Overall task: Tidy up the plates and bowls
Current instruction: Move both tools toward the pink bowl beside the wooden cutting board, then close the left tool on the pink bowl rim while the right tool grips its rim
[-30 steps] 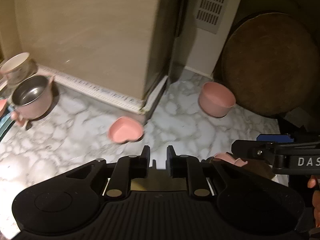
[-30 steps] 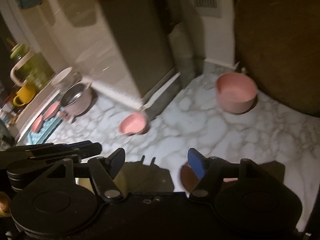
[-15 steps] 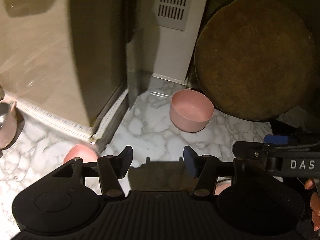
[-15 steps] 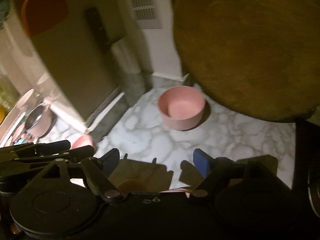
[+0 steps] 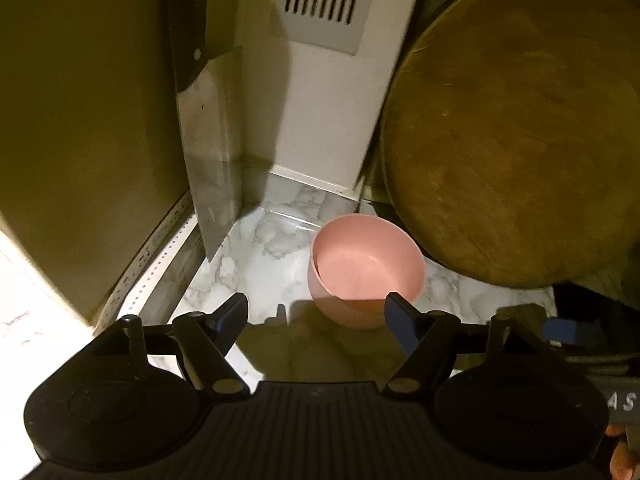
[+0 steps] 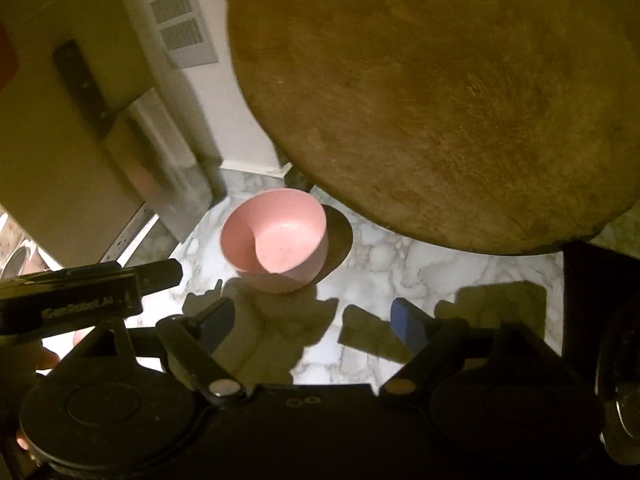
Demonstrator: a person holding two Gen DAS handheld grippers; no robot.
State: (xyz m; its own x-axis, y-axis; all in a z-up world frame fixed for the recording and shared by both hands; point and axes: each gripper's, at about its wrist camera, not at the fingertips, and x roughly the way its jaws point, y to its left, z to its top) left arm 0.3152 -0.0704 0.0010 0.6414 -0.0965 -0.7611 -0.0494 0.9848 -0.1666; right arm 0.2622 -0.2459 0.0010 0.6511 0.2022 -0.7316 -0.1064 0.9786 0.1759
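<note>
A round pink bowl [image 5: 366,272] stands upright and empty on the marble counter [image 5: 256,248], in the corner under a leaning board. My left gripper [image 5: 316,312] hovers just short of it. Its jaws are opening, nothing is pressed between them, and the bowl's near wall sits by the right fingertip. In the right wrist view the same pink bowl [image 6: 276,240] lies ahead and left of my right gripper [image 6: 312,316]. Those jaws are opening too, with only bare counter between them. The left gripper's body [image 6: 72,300] shows at the left edge there.
A large round wooden cutting board [image 5: 516,128] leans against the wall right behind the bowl. A cleaver [image 5: 208,140] hangs on the beige cabinet side at the left. A white vented panel [image 5: 324,0] fills the corner. A dark object [image 6: 600,320] borders the counter on the right.
Both grippers swung right toward the corner, so the pink bowl came close. The heart-shaped dish and the cups slid out of view. The left jaws went from nearly shut to wide; the right widened.
</note>
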